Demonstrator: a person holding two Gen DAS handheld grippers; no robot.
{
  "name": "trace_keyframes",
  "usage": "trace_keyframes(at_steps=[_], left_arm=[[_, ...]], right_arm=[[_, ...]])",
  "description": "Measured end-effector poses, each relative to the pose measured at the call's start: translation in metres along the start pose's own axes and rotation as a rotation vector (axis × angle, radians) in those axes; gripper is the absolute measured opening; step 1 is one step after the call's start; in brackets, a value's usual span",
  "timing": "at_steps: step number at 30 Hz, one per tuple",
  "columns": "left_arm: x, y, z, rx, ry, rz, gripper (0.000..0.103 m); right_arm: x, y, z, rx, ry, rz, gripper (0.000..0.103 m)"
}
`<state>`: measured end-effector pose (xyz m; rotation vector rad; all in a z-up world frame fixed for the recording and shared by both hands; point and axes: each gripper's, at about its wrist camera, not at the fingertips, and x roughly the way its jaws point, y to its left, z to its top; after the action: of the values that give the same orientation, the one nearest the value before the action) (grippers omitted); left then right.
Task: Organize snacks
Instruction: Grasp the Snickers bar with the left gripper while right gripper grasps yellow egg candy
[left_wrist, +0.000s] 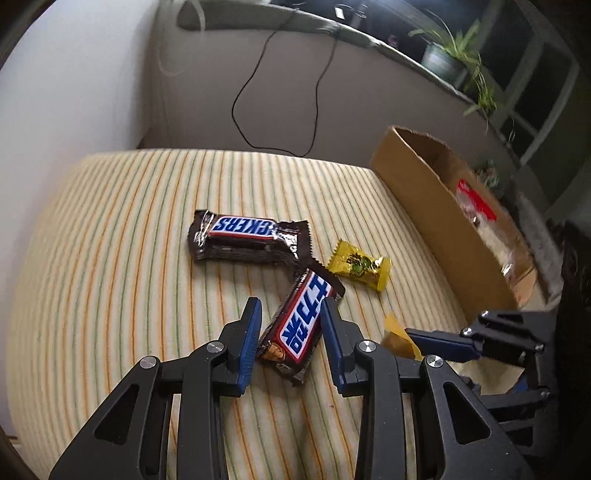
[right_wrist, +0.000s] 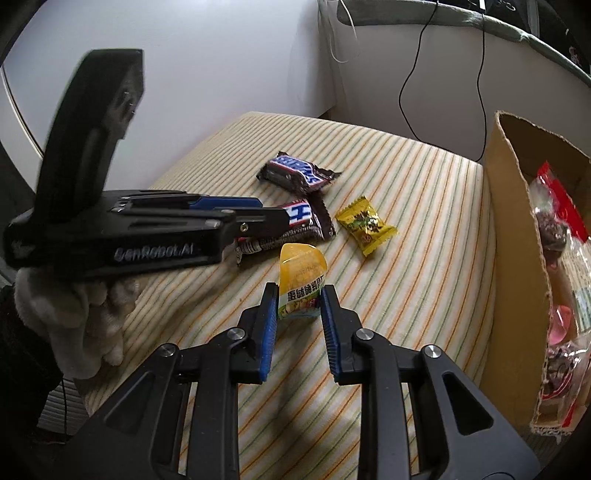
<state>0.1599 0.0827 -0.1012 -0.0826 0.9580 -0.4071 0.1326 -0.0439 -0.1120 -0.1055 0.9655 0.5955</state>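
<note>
Near Snickers bar (left_wrist: 295, 325) lying on striped cloth (left_wrist: 110, 258), long axis running diagonally away from left wrist cam, far end toward small yellow candy (left_wrist: 360, 266). Near end partly hidden behind left gripper (left_wrist: 290, 343) pads; white lettering on blue, non-Latin script, not fully legible. In right wrist view most of this bar covered by left gripper body, only a blue/white patch and crimped brown end showing. Left gripper jaws straddling the bar, fairly narrow, w/ a gap at the right pad; contact at the left pad unclear.

Second Snickers bar (left_wrist: 247, 236) just beyond, lying crosswise, label upside down, reading "…CKERS", first letters lost in wrapper fold. Corner of it close to near bar's far end; touching or not, can't tell.

Small yellow candy w/ green print, unreadable, between the bars and cardboard box (left_wrist: 424, 206).

Yellow packet (right_wrist: 301, 284) upright between right gripper (right_wrist: 299, 314) pads, clamped; Chinese text on front, appears upside down. In left view only a yellow corner seen.

Cardboard box at right, open top, torn rim, cut off by frame edge. Inside: clear bags w/ red labels (right_wrist: 561, 206), contents blurred.

"GenRobot.AI" printed on left gripper side. White-gloved hand (right_wrist: 74, 314) under it.
</note>
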Motion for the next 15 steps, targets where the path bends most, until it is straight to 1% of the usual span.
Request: trace_keyframes(at_steps=[4, 7, 9, 11, 15], left_arm=[[0.005, -0.012, 0.003, 0.059, 0.009, 0.042, 0.033], [0.009, -0.011, 0.005, 0.075, 0.023, 0.043, 0.034], [0.014, -0.015, 0.005, 0.091, 0.035, 0.056, 0.035], [0.018, -0.017, 0.003, 0.106, 0.045, 0.066, 0.035], [0.018, -0.022, -0.003, 0.128, 0.036, 0.092, 0.032]], right_arm=[[0.001, -0.002, -0.002, 0.006, 0.008, -0.008, 0.024], [0.002, -0.003, -0.004, 0.007, 0.011, -0.014, 0.024], [0.001, -0.002, -0.005, 0.006, 0.012, -0.015, 0.024], [0.002, -0.002, -0.005, 0.003, 0.013, -0.016, 0.024], [0.004, -0.003, -0.004, 0.0, 0.018, -0.011, 0.024]])
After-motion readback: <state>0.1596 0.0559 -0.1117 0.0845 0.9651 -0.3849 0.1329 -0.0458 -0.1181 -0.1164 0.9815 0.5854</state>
